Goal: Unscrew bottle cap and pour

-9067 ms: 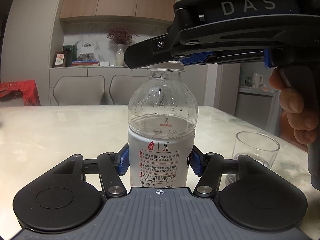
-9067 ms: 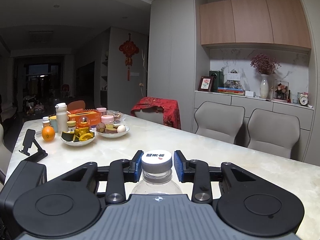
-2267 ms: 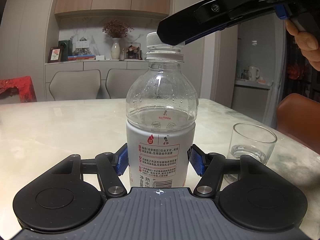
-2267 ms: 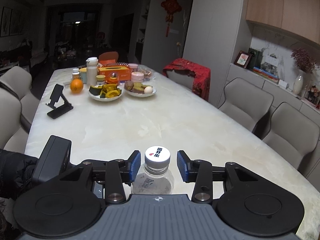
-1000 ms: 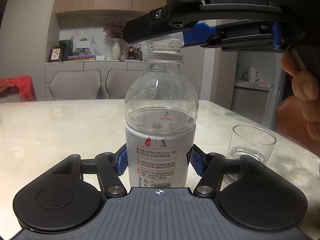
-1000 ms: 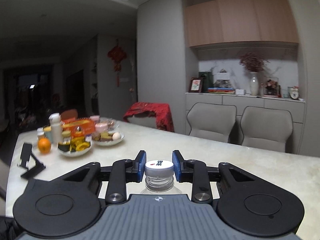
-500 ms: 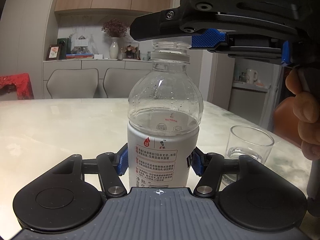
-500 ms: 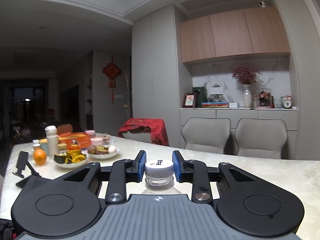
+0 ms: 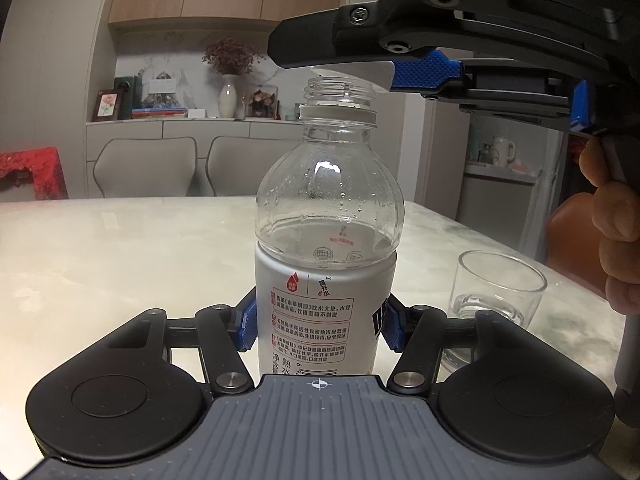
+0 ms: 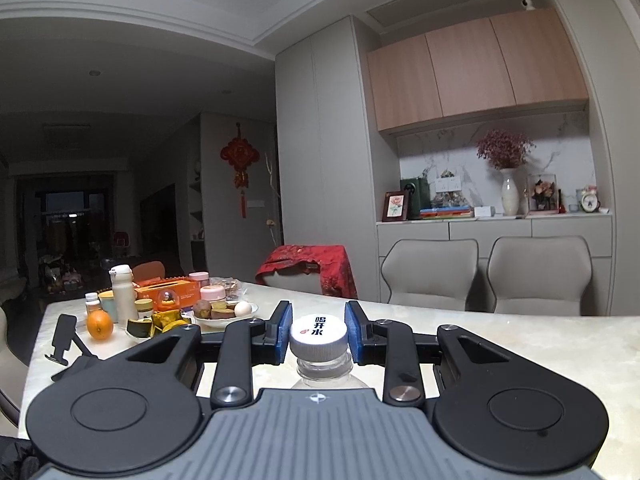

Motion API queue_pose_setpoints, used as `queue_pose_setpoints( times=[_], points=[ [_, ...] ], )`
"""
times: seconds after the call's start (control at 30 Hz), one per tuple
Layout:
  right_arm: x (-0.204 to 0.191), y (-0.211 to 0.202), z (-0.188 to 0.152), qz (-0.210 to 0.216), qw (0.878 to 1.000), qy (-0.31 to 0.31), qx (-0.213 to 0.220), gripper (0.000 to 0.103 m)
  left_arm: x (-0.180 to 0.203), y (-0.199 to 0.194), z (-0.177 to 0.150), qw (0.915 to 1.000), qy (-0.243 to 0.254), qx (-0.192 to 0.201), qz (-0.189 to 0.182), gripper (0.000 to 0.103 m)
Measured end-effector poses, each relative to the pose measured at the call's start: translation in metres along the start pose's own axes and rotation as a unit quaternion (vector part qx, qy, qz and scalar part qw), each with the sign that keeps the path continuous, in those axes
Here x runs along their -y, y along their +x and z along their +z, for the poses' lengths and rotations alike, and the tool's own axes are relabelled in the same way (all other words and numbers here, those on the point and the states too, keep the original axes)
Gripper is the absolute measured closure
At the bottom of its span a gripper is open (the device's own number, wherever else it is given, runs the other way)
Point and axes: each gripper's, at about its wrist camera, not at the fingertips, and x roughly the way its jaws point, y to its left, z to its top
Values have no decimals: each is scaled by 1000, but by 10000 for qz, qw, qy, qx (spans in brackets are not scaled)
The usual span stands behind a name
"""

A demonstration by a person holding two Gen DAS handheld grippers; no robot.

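Home dining room: marble table [image 10: 540, 344], chairs [image 10: 430, 272], sideboard [image 10: 496, 228]

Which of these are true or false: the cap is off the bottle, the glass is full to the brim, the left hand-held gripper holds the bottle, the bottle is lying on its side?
1. The cap is off the bottle: true; it sits in the right hand-held gripper, above the bare threads.
2. The glass is full: false; only a little water at its bottom.
3. The left hand-held gripper holds the bottle: true.
4. The bottle lies sideways: false; it stands upright.
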Motion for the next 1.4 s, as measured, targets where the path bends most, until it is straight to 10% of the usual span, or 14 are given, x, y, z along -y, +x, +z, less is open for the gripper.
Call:
queue_pose_setpoints(
  times=[1.4],
  points=[
    [-8,12,4,310,9965,-561,-538,71,-2,-4,-1,10000,8,-11,-55,44]
  ],
)
